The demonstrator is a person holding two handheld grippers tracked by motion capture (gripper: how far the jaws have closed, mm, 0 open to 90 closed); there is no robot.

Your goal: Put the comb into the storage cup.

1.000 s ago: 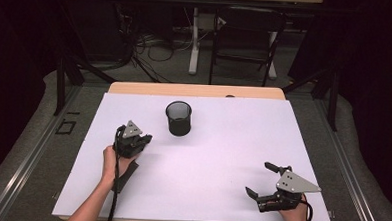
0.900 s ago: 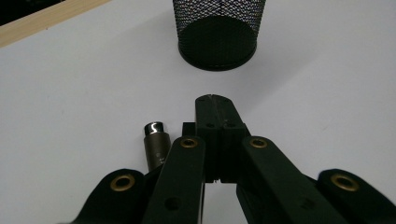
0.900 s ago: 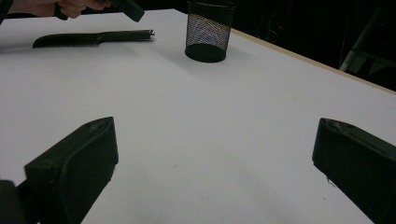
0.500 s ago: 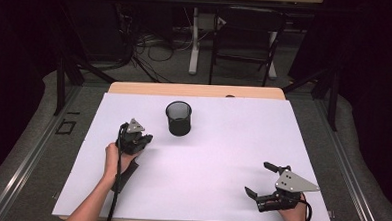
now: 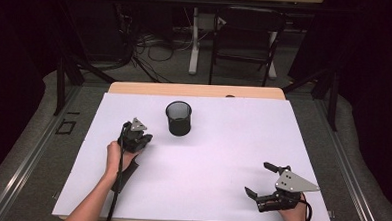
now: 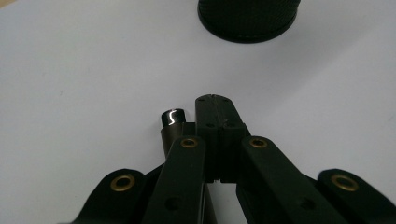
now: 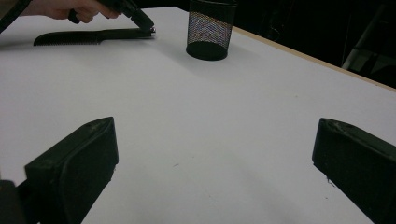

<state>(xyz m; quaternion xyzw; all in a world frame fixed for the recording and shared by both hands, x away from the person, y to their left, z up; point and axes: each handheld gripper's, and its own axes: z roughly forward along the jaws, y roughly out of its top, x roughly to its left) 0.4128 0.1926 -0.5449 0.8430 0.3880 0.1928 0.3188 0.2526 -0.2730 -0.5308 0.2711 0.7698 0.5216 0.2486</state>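
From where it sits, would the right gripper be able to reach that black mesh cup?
Probably yes. The right gripper is open near the table's front edge, and bare white table lies between it and the mesh cup. The left gripper is off to the side.

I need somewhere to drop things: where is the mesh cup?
In the high view the mesh cup stands upright left of the table's centre, toward its far edge, just beyond the left gripper.

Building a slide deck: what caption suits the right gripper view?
Open right gripper faces a mesh cup; beyond, the left gripper grips a black comb.
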